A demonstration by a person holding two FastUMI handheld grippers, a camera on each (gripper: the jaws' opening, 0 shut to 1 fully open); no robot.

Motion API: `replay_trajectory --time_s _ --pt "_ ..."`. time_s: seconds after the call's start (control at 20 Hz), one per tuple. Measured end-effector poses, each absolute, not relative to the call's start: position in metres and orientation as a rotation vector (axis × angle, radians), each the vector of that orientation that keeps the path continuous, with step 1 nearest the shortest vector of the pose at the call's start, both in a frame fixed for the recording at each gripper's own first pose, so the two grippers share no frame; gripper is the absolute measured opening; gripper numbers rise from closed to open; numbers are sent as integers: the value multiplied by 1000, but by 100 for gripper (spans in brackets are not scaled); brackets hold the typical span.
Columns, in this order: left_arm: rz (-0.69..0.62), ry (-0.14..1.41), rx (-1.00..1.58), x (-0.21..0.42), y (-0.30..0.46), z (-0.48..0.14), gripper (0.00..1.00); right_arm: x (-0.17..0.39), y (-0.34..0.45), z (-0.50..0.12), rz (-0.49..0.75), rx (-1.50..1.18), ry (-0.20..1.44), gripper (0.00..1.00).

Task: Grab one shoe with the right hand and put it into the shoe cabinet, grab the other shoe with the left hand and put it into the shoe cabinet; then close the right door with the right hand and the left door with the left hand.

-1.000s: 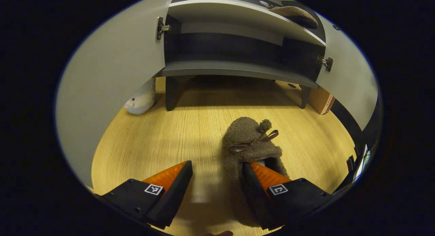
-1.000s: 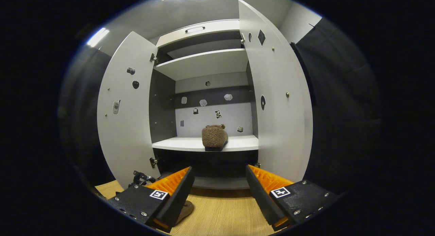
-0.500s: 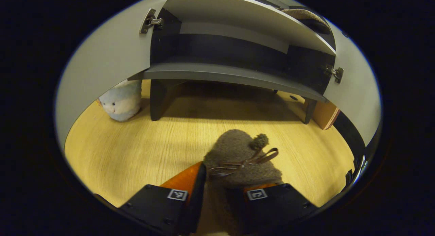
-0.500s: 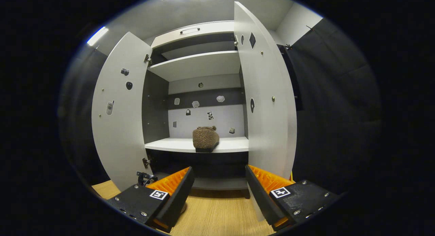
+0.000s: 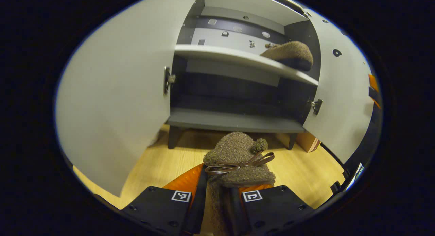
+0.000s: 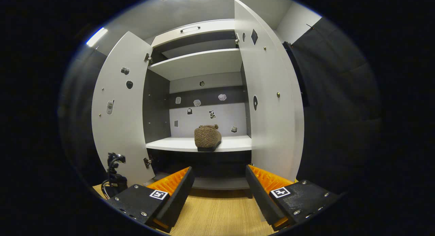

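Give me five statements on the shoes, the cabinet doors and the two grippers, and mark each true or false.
1. The left gripper has its jaws shut on a fuzzy brown shoe. True.
2. The other shoe lies on the floor. False: it sits on a white shelf inside the cabinet.
3. Both cabinet doors are shut. False: the left door and right door stand open.
4. The right gripper is open and holds nothing. True.
5. The held shoe bears a bow. True.
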State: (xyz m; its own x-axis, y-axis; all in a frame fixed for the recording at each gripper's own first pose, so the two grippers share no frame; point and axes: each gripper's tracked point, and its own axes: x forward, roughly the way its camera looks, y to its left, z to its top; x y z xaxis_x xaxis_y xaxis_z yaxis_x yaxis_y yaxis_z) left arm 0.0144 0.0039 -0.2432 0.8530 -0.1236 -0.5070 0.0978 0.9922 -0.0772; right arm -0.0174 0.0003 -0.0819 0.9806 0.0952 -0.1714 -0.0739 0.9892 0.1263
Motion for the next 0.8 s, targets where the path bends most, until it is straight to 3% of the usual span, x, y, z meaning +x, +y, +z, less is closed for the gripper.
replay_trajectory --time_s 0.35,0.5,0.8 --pt "-150 333 -77 41 -20 -51 42 -17 9 -79 116 104 177 94" --pt "-215 281 -126 76 -32 -17 41 -20 8 -77 112 110 174 94" --pt "-191 248 -115 170 -38 29 40 -24 -6 -60 82 87 156 94"
